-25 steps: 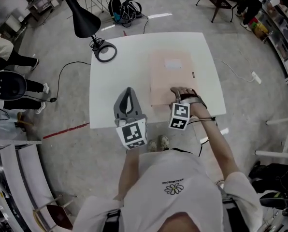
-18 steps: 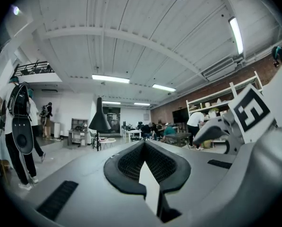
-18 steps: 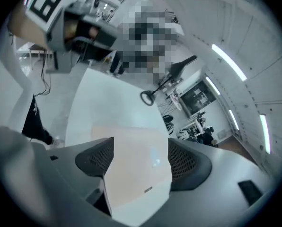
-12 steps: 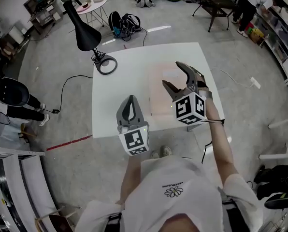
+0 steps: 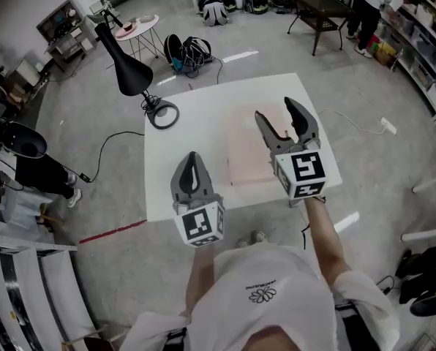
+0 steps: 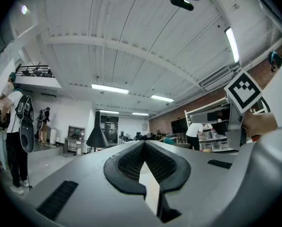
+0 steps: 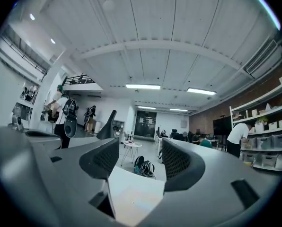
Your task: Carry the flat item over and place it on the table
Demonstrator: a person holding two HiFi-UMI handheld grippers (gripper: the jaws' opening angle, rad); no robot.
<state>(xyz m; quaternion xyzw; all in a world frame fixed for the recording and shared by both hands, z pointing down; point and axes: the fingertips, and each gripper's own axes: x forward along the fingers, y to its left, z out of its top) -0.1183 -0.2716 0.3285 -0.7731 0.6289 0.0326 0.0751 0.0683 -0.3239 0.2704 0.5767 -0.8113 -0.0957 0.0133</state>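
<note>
The flat item (image 5: 249, 151), a pale pink sheet, lies on the white table (image 5: 189, 112) right of its middle. My right gripper (image 5: 285, 120) is held up above the sheet's right part. Its jaws stand apart and are closing, with nothing between them. In the right gripper view the gripper (image 7: 140, 151) looks out over the table (image 7: 127, 179), and only air shows between its pads. My left gripper (image 5: 191, 161) hovers over the table's near edge, left of the sheet, its jaws together and empty. The left gripper view shows its tips (image 6: 143, 144) meeting.
A black desk lamp (image 5: 129, 66) with a ring base (image 5: 162, 113) stands at the table's far left corner; its cable runs off to the left. Backpacks (image 5: 185, 48) and a small round table (image 5: 140, 26) are beyond. A power strip (image 5: 385, 125) lies on the floor at right. People stand around the room.
My right gripper has risen from the sheet's near edge to well above the table, jaws apart and empty. The left gripper has stayed near the table's front edge.
</note>
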